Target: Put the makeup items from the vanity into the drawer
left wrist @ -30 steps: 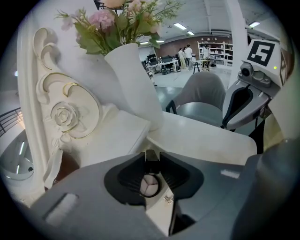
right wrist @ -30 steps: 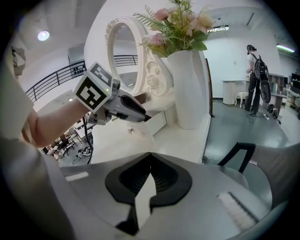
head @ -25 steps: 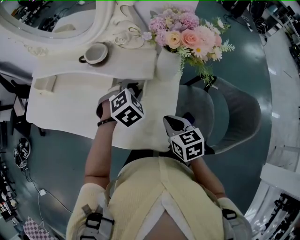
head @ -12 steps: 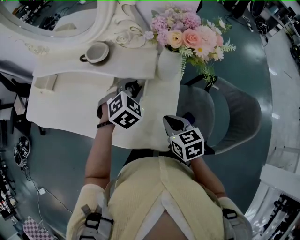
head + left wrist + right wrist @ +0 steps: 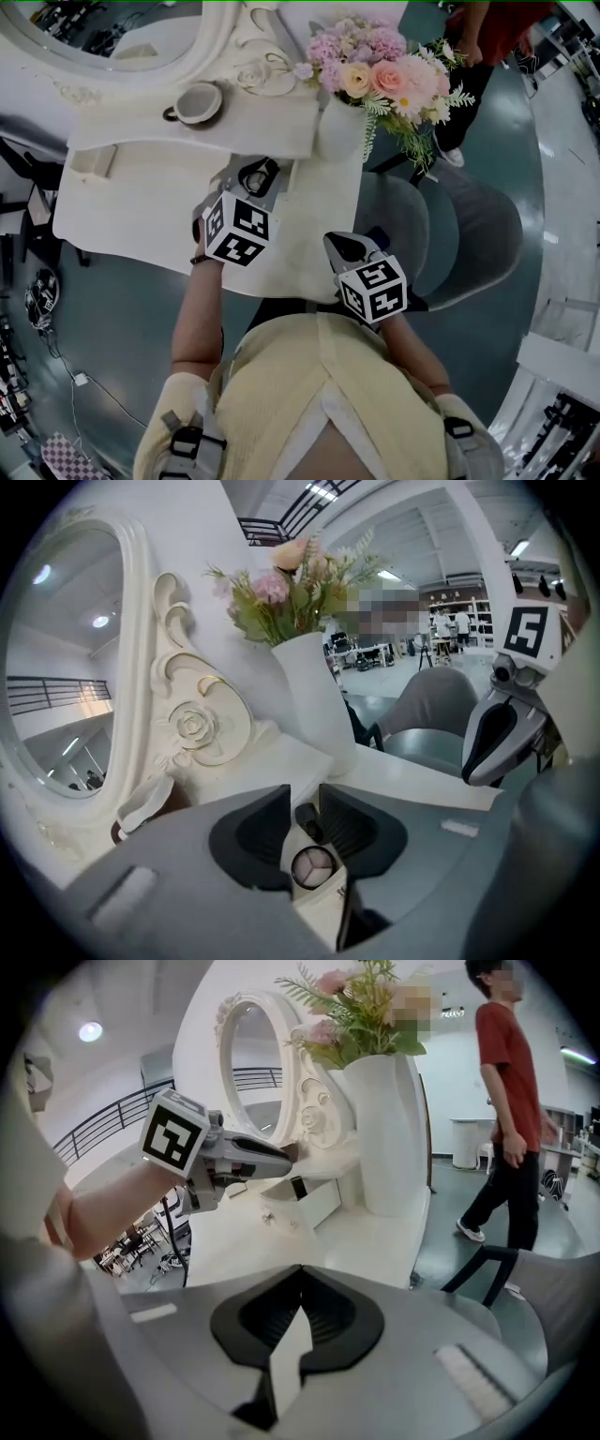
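Room: a wide hall with a dark floor; a white vanity tabletop (image 5: 141, 220) carries an oval mirror (image 5: 112, 37), a raised shelf (image 5: 187, 131) and a vase of flowers (image 5: 339, 127)

Left side: the left hand-held gripper (image 5: 305, 803) is clenched on a small makeup item (image 5: 312, 864); its round pale end faces the camera, with a dark part deeper between the pads

Right side: the right hand-held gripper (image 5: 300, 1274) is clenched on nothing; it hangs at the tabletop's near edge, behind and to the right of the left one

Just changed: the left hand-held gripper has travelled forward over the tabletop toward the raised shelf with the same grip; the right one has not stirred; a person in red (image 5: 487, 37) has walked in beyond the vase

Drawer: probably the open compartment (image 5: 94, 161) at the shelf's end, well to the left of the left hand-held gripper; I cannot be sure

Meaning: the item is off the tabletop and being carried; by my judgement the drop into the drawer remains
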Motion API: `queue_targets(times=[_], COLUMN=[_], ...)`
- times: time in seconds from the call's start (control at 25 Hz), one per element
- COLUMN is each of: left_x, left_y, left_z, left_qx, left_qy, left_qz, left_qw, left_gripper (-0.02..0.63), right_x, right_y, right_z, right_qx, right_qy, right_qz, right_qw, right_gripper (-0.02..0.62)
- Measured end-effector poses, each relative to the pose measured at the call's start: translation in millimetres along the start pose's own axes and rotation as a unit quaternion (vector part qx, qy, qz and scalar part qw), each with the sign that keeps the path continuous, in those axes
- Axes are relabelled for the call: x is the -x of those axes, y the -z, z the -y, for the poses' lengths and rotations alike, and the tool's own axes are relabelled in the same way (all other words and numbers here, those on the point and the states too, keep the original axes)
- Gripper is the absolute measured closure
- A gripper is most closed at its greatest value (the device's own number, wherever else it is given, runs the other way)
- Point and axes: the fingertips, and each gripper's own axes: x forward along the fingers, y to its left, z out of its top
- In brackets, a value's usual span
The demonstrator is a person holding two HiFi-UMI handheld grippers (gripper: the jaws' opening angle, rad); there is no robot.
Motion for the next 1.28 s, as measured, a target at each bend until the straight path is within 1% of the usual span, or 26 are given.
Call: queue_targets(times=[0.08, 0.16, 0.32, 0.36, 0.44, 0.52, 0.64, 0.76, 0.84, 0.92, 1.04, 1.2, 1.28], left_x=[7.8, 15.7, 29.3, 32.4, 38.3, 45.3, 55.6, 63.0, 64.8, 66.5, 71.5, 80.4, 84.5], left_y=[-6.1, -9.6, -11.6, -11.1, -8.6, -6.7, -6.0, -5.1, -1.1, 4.3, 9.9, 17.5, 24.0], left_z=[-4.7, -8.9, -14.9, -15.6, -16.6, -18.3, -19.3, -18.7, -15.8, -12.2, -8.8, -6.9, -5.7], left_qx=[0.020, 0.033, 0.045, 0.052, 0.080, 0.125, 0.193, 0.236, 0.254, 0.263, 0.275, 0.303, 0.313], left_qy=[-0.010, -0.021, -0.045, -0.048, -0.048, -0.043, -0.026, -0.009, 0.001, 0.005, 0.004, 0.000, -0.008], left_qz=[0.024, 0.041, 0.059, 0.062, 0.066, 0.073, 0.097, 0.116, 0.118, 0.113, 0.114, 0.122, 0.120], left_qw=[0.9995, 0.9984, 0.9962, 0.9955, 0.9935, 0.9886, 0.9761, 0.9647, 0.9601, 0.9580, 0.9547, 0.9451, 0.9421], left_gripper=[0.536, 0.537, 0.545, 0.561, 0.563, 0.573, 0.598, 0.598, 0.598, 0.600, 0.600, 0.600, 0.600], right_x=[-0.2, 0.3, 2.4, 2.9, 3.7, 4.1, 3.9, 2.4, 0.9, -0.5, -2.4, -3.9, -4.3], right_y=[-0.2, -0.4, -2.0, -2.3, -3.0, -4.2, -5.4, -7.0, -8.4, -9.3, -11.0, -11.1, -10.7], right_z=[-0.4, -2.1, -3.9, -3.8, -3.7, -3.4, -3.6, -4.9, -7.2, -10.0, -13.3, -16.7, -17.2], right_qx=[0.003, 0.006, 0.012, 0.013, 0.015, 0.018, 0.021, 0.024, 0.027, 0.029, 0.032, 0.035, 0.036], right_qy=[-0.001, -0.003, -0.007, -0.007, -0.007, -0.008, -0.009, -0.011, -0.014, -0.016, -0.020, -0.023, -0.024], right_qz=[0.000, 0.000, 0.002, 0.002, 0.003, 0.004, 0.004, 0.004, 0.004, 0.003, 0.003, 0.002, 0.002], right_qw=[1.000, 1.000, 1.000, 1.000, 1.000, 1.000, 1.000, 1.000, 1.000, 0.999, 0.999, 0.999, 0.999], right_gripper=[0.592, 0.592, 0.592, 0.592, 0.592, 0.592, 0.592, 0.592, 0.592, 0.592, 0.592, 0.592, 0.592])
